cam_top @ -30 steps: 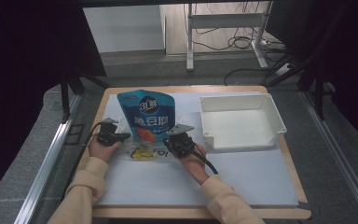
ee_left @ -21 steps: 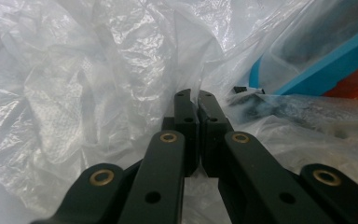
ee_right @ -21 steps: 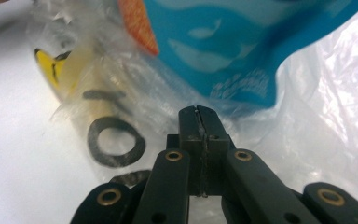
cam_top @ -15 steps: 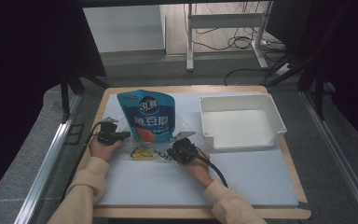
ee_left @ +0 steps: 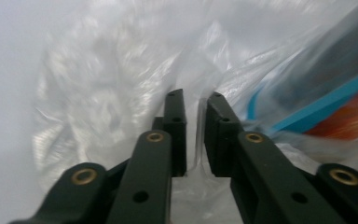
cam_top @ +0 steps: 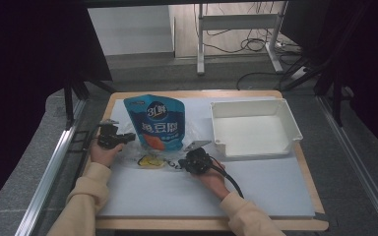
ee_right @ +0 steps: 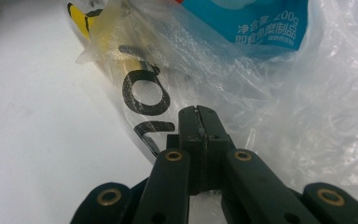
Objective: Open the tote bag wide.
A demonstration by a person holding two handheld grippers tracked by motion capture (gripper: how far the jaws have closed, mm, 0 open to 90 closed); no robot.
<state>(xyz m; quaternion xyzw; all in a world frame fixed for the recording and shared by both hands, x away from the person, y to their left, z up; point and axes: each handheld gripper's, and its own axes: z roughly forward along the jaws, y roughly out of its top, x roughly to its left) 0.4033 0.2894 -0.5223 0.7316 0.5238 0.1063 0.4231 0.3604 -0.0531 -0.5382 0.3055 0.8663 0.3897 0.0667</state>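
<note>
High view: overhead from the near side, facing forward over the tabletop (cam_top: 187, 196).
Tool views: close on the clear plastic bag (ee_right: 307, 116), shared by all.

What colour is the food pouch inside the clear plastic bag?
Blue, with an orange patch low down; the pouch shows best in the high view.

Left hand-held gripper (cam_top: 112, 138) points right, jaws just opened to a narrow gap. Right hand-held gripper (cam_top: 195, 160) points up-left, jaws pressed together.

One blue pouch (cam_top: 157, 122), one plastic bag (cam_top: 189, 132), one white tray (cam_top: 289, 119)
</note>
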